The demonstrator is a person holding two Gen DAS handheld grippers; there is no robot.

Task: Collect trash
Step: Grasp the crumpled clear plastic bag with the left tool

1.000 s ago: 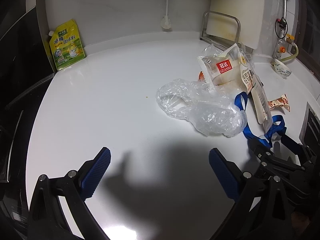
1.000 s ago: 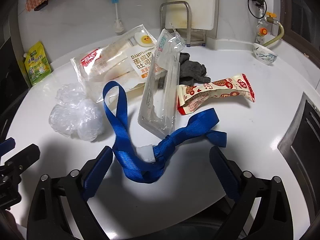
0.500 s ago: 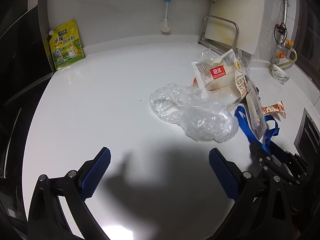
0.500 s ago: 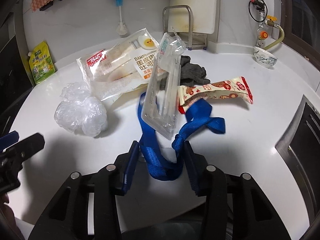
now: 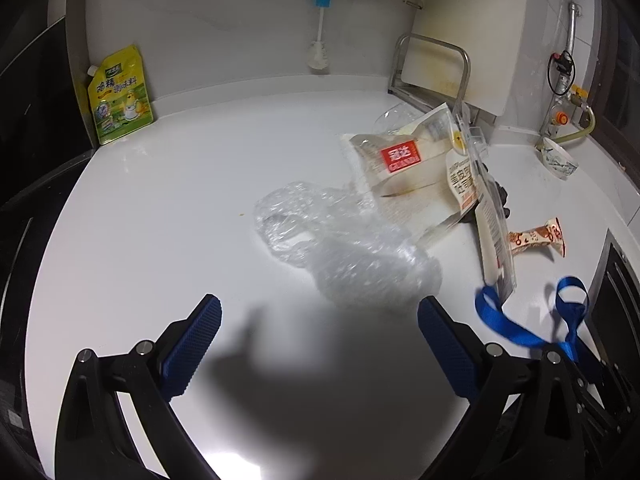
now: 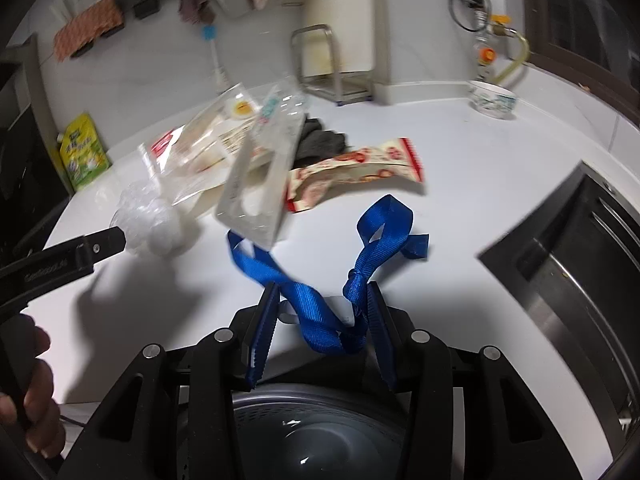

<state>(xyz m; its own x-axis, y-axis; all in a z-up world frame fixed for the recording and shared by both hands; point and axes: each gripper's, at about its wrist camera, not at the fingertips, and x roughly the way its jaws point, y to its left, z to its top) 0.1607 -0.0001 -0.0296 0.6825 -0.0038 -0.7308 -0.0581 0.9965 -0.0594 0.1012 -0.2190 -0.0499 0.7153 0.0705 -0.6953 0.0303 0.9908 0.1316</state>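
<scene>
Pinching the blue ribbon point(image 6: 320, 312) at its knot between the right gripper point(image 6: 322, 304) pads, loose loops trailing forward over the counter point(image 6: 500, 152). Hovering with the left gripper point(image 5: 318, 322) spread wide, empty, crumpled bag point(image 5: 348, 248) dead ahead and nearer than the wrappers point(image 5: 404, 168) beyond.

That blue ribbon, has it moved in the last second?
Yes. The blue ribbon has been dragged toward the camera, away from the snack wrapper, and is now pinched in the right gripper.
</scene>
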